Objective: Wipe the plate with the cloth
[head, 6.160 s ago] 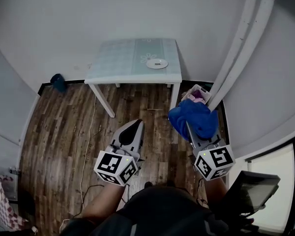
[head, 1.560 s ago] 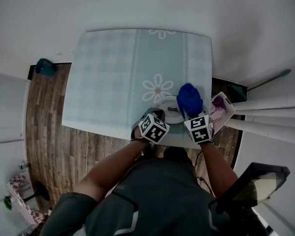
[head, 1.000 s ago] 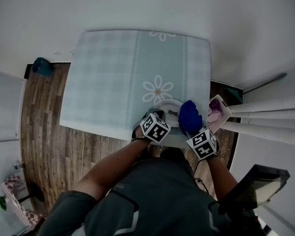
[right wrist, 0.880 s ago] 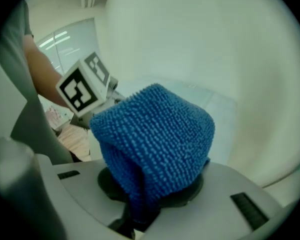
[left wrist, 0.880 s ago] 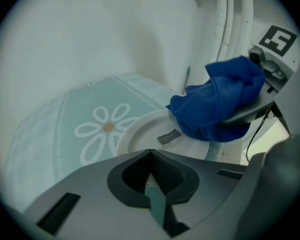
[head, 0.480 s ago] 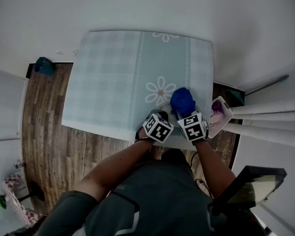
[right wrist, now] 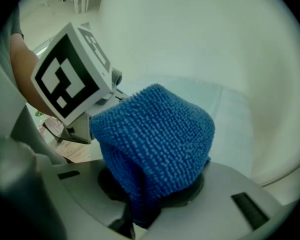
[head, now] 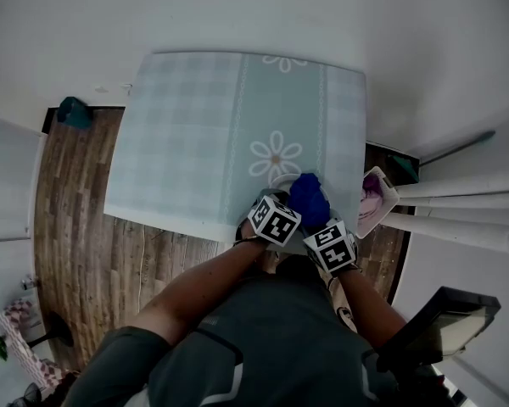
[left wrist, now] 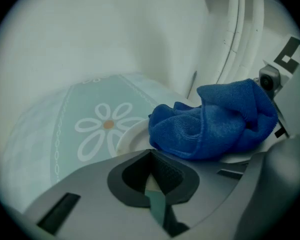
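Now your right gripper (right wrist: 142,199), jaws clenched on the bunched blue cloth (right wrist: 155,134), holds it just ahead, on the white plate (left wrist: 131,135). Your left gripper (left wrist: 150,183), just beside it, pinches the plate's near rim.

Soft, even light filled all three views, with no hard shadows and no glare. In the head view the wide lens bowed the edges of the table (head: 187,125) and the walls. Both gripper views sat inside a dark round vignette. The left gripper (left wrist: 152,184) showed its own grey body blurred and dim. The plate (left wrist: 127,139) pinched in its jaws looked pale and washed out, with a faint shadow under the cloth (left wrist: 215,119) just ahead. The right gripper (right wrist: 140,209) was closed on the cloth, whose blue loops were crisp, and the wall beyond was a milky blur.
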`<state>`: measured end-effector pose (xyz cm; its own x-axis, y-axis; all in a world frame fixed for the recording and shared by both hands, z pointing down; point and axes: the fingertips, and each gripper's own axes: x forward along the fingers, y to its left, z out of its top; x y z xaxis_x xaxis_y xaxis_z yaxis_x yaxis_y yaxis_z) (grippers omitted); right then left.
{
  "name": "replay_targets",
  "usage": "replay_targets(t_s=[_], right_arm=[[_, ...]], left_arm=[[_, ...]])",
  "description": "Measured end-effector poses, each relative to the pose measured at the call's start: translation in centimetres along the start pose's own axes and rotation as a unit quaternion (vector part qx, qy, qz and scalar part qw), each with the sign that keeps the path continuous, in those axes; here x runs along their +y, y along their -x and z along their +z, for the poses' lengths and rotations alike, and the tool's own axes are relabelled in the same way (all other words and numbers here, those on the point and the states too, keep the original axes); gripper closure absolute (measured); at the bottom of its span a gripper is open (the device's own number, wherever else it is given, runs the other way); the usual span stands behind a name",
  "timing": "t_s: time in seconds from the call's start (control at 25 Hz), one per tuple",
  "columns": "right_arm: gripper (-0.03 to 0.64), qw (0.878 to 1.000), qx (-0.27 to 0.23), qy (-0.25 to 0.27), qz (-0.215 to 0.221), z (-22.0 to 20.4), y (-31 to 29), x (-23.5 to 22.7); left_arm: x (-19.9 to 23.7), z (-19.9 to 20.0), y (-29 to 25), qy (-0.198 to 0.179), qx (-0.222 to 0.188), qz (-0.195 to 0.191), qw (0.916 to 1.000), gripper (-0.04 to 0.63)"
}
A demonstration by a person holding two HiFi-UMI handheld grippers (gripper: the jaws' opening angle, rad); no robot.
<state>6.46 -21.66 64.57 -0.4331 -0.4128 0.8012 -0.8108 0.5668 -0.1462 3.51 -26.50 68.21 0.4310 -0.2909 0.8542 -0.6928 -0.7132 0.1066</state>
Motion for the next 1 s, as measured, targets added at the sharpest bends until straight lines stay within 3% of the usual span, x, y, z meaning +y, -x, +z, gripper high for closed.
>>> replay_targets(t_s=[0.08, 0.2, 0.32, 0.44, 0.64, 0.76, 1.0], right_arm=[[0.531, 1.000, 0.001, -0.010, 0.027, -0.3, 0.5, 0.5], [0.531, 0.996, -0.022, -0.059, 0.057, 0.5, 1.7, 0.2], [0.531, 0.993, -0.075, -0.081, 0.034, 3.7, 2.7, -1.8], [0.531, 0.992, -0.104, -0.073, -0.010, 7.3, 1.2, -3.6], [0.531, 0.997, -0.052, -0.035, -0.039, 6.9, -4.0, -3.3], [0.531, 0.999, -0.041, -0.014, -0.018, 5.9, -4.2, -1.2], [0.531, 0.998, -0.047, -0.043, 0.029, 4.4, -3.3, 1.6]], left_arm=[[-0.1, 0.0, -0.1, 0.006, 0.000, -0.004, 1.0000, 0.586], [-0.8, -0.2, 0.0, 0.036, 0.001, -0.044, 0.9984, 0.586], [-0.5, 0.1, 1.1, 0.064, -0.040, -0.063, 0.9951, 0.586], [1.2, -0.3, 2.3, 0.074, -0.054, -0.047, 0.9946, 0.586], [1.9, -1.0, 2.8, 0.071, -0.066, -0.050, 0.9940, 0.586], [2.0, -1.1, 3.1, 0.094, -0.076, -0.057, 0.9910, 0.586], [1.8, -2.9, 3.6, 0.104, -0.071, -0.061, 0.9902, 0.586]])
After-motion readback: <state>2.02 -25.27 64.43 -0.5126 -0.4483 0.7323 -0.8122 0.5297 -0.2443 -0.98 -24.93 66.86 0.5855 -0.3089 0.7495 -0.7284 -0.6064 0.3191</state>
